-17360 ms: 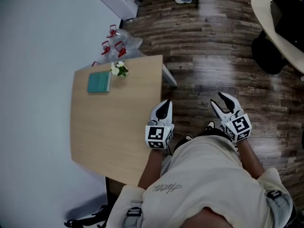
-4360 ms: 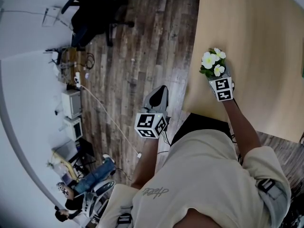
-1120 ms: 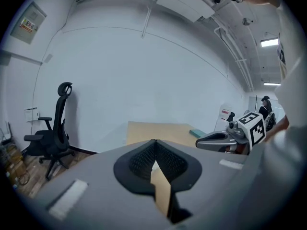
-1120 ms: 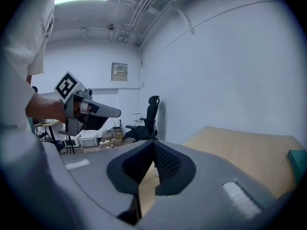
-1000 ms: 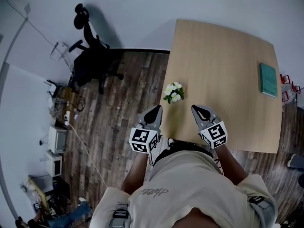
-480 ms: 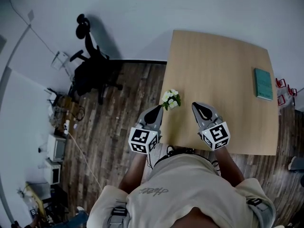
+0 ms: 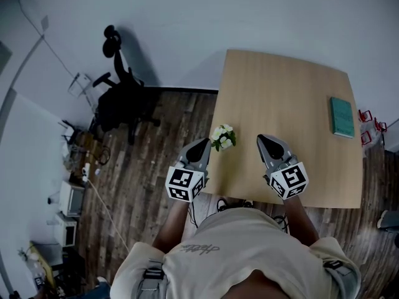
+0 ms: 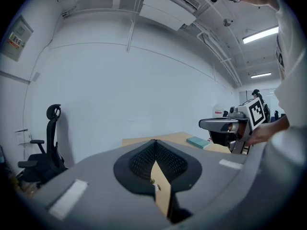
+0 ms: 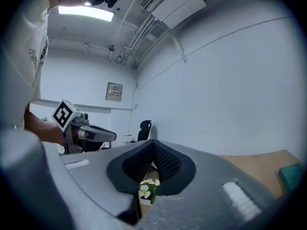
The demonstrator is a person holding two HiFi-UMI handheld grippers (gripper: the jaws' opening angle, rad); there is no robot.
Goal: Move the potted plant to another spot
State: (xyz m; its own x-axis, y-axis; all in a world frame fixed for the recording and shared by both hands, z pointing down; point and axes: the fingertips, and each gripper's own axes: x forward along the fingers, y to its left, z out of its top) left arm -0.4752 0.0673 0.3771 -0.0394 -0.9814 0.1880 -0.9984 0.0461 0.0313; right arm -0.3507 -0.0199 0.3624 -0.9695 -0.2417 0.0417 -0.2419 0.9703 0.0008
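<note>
Teal book [image 7: 341, 117] well apart from potted plant [image 7: 222, 137]

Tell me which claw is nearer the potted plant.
Left. The left claw is just left of the potted plant; the right claw is farther off to its right.

The tabletop [image 7: 287, 92] is left largely bare. Only the potted plant [image 7: 221, 137], at the near left edge, and a teal book [image 7: 341, 117], by the far right edge, are set on it, well apart. Between them a wide stretch of open wood is offered. The far side is closed off by the wall [image 7: 249, 11]. Left of the table, floor space is taken up by an office chair [image 7: 121, 98] and by equipment [image 7: 70, 197] along the partition.
</note>
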